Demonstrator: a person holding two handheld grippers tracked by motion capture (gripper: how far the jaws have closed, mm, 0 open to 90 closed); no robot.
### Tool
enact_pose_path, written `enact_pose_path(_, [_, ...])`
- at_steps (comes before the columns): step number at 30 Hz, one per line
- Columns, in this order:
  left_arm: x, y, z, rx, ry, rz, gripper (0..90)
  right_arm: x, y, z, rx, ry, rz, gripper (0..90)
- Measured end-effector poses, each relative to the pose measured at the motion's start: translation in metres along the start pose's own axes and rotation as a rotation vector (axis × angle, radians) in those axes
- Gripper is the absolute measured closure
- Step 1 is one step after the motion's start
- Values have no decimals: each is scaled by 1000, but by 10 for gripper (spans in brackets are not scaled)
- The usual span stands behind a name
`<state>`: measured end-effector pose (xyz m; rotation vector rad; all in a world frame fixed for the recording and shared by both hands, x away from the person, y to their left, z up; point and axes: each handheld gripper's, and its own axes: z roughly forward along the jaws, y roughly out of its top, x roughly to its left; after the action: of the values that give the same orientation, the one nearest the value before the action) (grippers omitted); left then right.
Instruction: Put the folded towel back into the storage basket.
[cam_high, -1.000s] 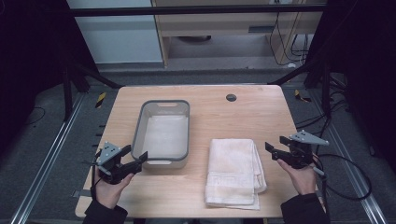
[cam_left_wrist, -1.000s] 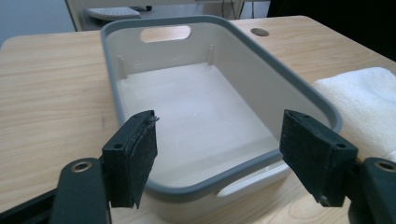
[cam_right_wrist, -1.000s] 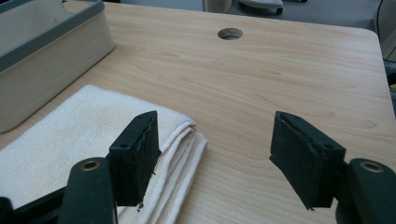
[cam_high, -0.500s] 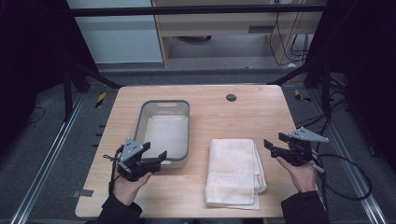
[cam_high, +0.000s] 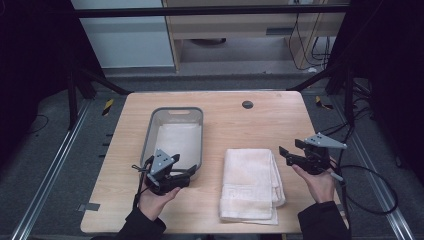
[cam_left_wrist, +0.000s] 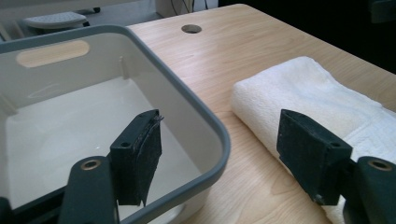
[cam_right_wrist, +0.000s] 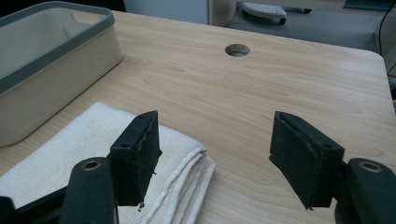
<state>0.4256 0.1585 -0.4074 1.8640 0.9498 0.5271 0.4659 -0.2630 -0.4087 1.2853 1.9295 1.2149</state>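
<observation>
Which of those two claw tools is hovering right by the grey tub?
The left gripper, at the tub's near corner. The right gripper sits beyond the folded towel, away from the tub.

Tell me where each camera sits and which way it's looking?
High view: above the table, looking down; both hands, left tongs, right tongs.
Left gripper view: on the left tongs, facing bin and towel.
Right gripper view: on the right tongs, open over the towel's edge.
All share towel, bin, table hole.
</observation>
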Motion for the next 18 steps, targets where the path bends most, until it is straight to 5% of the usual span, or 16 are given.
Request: enact_pose_path(18, [-45,-4,30,60,-83,70,326,7,-4,12,48,25,-15,419])
